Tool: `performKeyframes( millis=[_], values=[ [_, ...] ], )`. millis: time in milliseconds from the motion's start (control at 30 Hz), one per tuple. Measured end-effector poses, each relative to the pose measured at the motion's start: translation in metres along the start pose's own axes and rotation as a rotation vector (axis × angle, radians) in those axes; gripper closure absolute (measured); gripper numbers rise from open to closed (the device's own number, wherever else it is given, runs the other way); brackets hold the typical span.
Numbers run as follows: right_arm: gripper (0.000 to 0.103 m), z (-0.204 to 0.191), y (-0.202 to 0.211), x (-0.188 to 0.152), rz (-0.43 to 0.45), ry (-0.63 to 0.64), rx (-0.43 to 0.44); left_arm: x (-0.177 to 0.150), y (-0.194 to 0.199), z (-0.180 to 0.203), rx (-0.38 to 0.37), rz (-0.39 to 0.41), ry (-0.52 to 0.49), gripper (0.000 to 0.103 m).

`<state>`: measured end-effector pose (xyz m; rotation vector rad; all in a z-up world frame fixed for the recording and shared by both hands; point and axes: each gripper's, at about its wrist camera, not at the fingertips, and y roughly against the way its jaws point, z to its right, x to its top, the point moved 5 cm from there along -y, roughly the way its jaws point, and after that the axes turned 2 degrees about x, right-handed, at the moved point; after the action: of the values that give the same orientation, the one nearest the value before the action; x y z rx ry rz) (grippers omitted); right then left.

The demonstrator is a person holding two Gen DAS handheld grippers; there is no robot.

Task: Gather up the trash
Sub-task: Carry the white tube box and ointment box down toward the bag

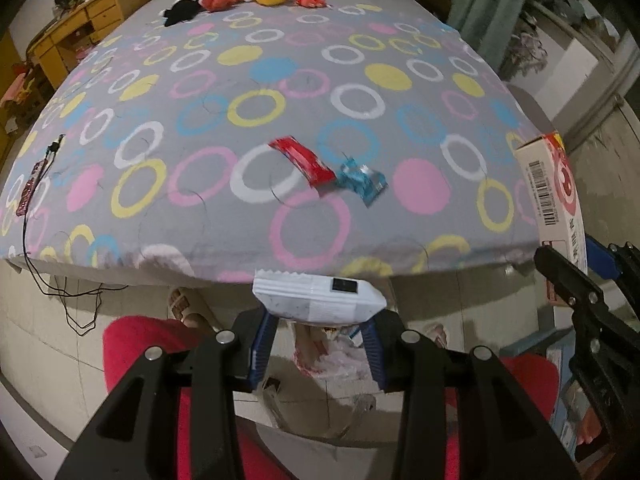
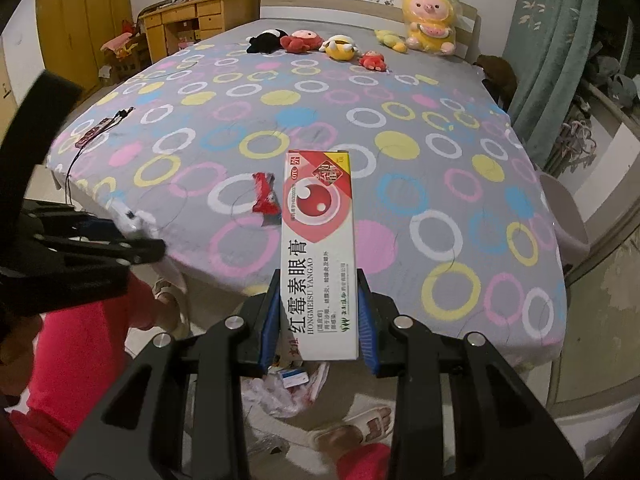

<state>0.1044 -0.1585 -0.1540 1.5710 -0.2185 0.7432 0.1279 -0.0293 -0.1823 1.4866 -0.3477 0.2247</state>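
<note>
My left gripper (image 1: 320, 322) is shut on a white snack packet (image 1: 320, 300), held just off the foot of the bed above a plastic bag of trash (image 1: 332, 360) on the floor. A red wrapper (image 1: 302, 160) and a blue wrapper (image 1: 362, 180) lie side by side on the bedspread beyond it. My right gripper (image 2: 318, 314) is shut on a long white and red ointment box (image 2: 318, 260), held upright over the bed's foot. In this view the red wrapper (image 2: 265, 194) shows left of the box, which hides the blue one. The trash bag (image 2: 280, 392) lies below.
A bed with a grey circle-patterned cover (image 1: 280, 80) fills both views. Plush toys (image 2: 340, 46) line its head. A power strip and cable (image 1: 32, 184) lie at its left edge. A wooden desk (image 2: 192, 16) stands at the far left and a green curtain (image 2: 552, 60) hangs at the right. A person's slippered feet (image 2: 352, 432) are on the floor.
</note>
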Motion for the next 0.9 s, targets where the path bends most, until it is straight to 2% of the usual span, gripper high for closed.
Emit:
performKeyframes(
  millis=[367,733,900],
  values=[
    [0.070,-0.017,-0.002,-0.055,-0.026,-0.051,-0.017,-0.042,-0.027,0.023,-0.025,-0.039,-0.084,0.064],
    [0.070,-0.030,-0.034,-0.096,-0.086,-0.141,0.038,-0.064,-0.053,0.034,-0.025,-0.058,-0.200,0.064],
    [0.070,-0.032,-0.049,-0.109,-0.116,-0.156,0.043,-0.073,-0.074,0.032,-0.042,-0.098,-0.208,0.064]
  ],
)
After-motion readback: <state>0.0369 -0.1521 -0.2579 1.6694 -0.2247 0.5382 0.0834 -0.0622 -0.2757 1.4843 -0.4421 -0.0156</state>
